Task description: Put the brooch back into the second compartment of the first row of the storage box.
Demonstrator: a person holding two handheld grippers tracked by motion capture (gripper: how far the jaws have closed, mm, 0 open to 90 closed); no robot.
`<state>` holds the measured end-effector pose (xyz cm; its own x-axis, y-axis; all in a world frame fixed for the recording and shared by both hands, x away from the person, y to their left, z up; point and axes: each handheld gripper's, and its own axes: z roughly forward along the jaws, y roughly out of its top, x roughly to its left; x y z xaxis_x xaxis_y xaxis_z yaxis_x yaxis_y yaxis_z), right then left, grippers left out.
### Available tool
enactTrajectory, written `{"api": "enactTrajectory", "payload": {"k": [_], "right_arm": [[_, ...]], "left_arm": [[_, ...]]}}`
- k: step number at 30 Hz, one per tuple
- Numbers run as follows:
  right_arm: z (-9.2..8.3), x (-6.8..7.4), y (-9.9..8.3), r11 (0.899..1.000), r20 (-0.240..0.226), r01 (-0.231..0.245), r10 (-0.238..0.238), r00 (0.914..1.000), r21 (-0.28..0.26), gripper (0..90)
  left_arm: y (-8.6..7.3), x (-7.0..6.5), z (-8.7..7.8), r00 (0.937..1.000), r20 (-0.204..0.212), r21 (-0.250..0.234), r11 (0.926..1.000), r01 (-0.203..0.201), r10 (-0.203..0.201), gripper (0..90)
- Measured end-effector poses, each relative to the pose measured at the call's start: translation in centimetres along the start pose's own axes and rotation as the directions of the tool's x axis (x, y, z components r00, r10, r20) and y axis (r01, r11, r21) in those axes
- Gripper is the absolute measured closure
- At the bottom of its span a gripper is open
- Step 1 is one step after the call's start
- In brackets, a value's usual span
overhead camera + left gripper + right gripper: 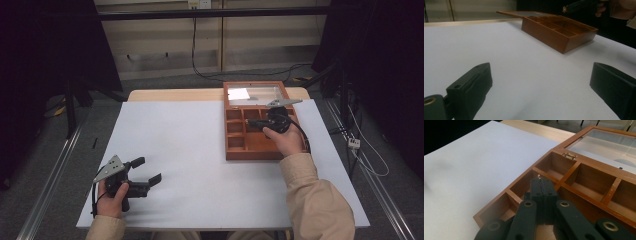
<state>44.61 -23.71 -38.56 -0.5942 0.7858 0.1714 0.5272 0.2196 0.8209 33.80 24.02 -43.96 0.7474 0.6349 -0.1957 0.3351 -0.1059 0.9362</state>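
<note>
A brown wooden box (252, 156) with several empty compartments lies at the table's back right, its glass-paned lid (257, 93) folded flat behind it. My right gripper (250, 123) hovers over the middle compartments with its jaws pressed together (541, 180). A tiny gold-coloured thing (565, 9) glints at its tip; what it is I cannot tell. Near the front left corner my left gripper (147, 170) rests low over the white table, jaws wide apart (540, 75) with nothing between them. From there the box (564, 42) lies farther off.
The white table top (190, 150) is bare between the two hands. A white slip (238, 93) shows under the lid's glass. Cables and dark stands line the floor on both sides of the table.
</note>
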Motion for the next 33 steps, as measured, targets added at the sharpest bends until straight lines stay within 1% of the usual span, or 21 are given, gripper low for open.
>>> {"api": "enactTrajectory", "payload": {"k": [13, 17, 25, 33], "right_arm": [[0.4, -0.5, 0.0, 1.0, 0.01, -0.017, 0.017, 0.9998, -0.004, 90.0], [0.5, -0.7, 0.1, 1.0, 0.018, -0.017, 0.017, 0.9997, -0.002, 90.0], [0.6, -0.7, 0.9, 1.0, 0.024, 0.0, 0.0, 0.9997, -0.001, 90.0], [0.9, -1.1, 0.8, 1.0, 0.033, -0.011, 0.011, 0.9994, -0.001, 90.0]], "left_arm": [[0.0, 0.0, 0.0, 1.0, 0.003, 0.001, 1.0, 0.001, -0.001, 4.0], [0.0, 0.0, 0.0, 1.0, 0.004, 0.0, 1.0, 0.002, -0.002, 4.0], [0.0, 0.0, 0.1, 1.0, 0.006, 0.001, 1.0, 0.001, -0.001, 4.0], [0.0, 0.0, 0.1, 1.0, 0.008, 0.001, 1.0, 0.001, -0.001, 4.0]]}}
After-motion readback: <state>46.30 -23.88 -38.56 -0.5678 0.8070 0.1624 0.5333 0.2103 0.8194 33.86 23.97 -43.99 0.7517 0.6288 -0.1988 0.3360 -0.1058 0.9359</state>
